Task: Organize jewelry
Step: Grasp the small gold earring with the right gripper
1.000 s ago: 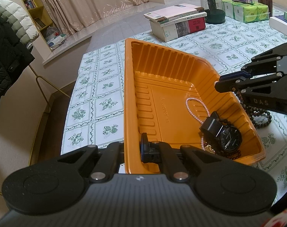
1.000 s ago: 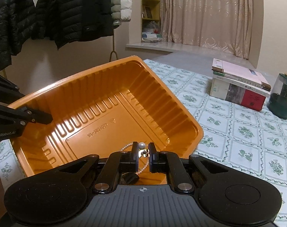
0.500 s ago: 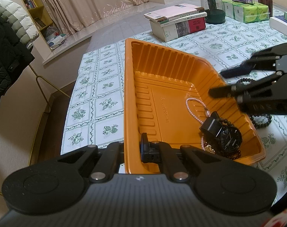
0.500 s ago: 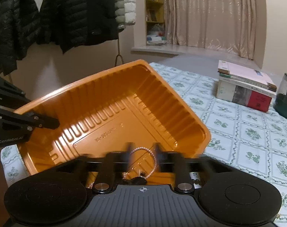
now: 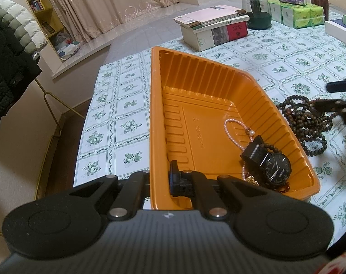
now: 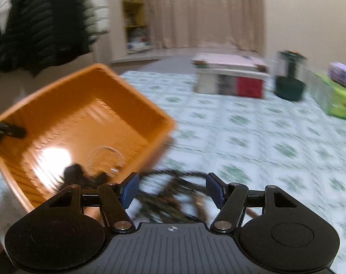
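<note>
The left gripper (image 5: 160,179) is clamped on the near rim of the orange tray (image 5: 154,114), steadying it; the pearl bracelet (image 5: 235,132) and black watch (image 5: 276,166) already lie inside. Beyond the tray, the right gripper (image 6: 171,188), whose jaws have just been opening with nothing between them, hangs over the wooden bead strands (image 5: 307,123) on the bench (image 5: 298,61). Those look next: lower, pinch a strand.

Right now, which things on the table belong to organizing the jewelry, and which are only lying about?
For the job:
orange tray
pearl bracelet
black watch
dark bead strings, on the cloth beside the tray

Lying about:
stack of books
green jar
tissue packs
</note>
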Motion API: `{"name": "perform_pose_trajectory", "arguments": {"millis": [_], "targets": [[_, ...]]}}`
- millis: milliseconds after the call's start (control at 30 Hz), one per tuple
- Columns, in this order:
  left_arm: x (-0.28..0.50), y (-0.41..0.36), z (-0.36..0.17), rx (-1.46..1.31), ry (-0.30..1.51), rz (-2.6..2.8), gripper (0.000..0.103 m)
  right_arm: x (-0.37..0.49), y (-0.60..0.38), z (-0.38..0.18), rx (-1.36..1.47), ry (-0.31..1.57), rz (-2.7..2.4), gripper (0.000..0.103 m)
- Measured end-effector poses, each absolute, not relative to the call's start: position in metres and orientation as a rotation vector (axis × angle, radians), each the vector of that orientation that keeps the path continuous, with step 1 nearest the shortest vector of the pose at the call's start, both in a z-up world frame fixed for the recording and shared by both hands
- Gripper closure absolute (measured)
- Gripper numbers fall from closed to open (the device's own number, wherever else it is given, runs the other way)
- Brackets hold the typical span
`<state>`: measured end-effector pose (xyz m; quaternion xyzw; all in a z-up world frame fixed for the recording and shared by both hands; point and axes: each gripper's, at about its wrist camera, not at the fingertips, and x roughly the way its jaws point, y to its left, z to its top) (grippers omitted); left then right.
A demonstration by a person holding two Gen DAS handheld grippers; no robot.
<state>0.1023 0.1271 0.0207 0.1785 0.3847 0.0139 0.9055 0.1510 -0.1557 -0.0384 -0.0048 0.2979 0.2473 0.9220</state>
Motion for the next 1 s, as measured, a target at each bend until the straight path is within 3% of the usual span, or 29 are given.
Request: {"name": "perform_pose_trajectory", "arguments": {"millis": [533, 633, 1000], "targets": [[0.102, 0.127, 0.022, 0.368, 0.796, 0.034, 0.100, 0.174, -0.257, -0.072, -0.029, 0.674, 0.261, 0.039], [0.102, 0.127, 0.021, 0.369, 0.796, 0.034, 0.100, 0.185, -0.257, -0.077, -0.055, 0.681, 0.275, 0.052], [0.102, 0.127, 0.021, 0.370, 0.797, 0.035, 0.100, 0.210, -0.251, -0.090, -0.117, 0.704, 0.309, 0.072]]}}
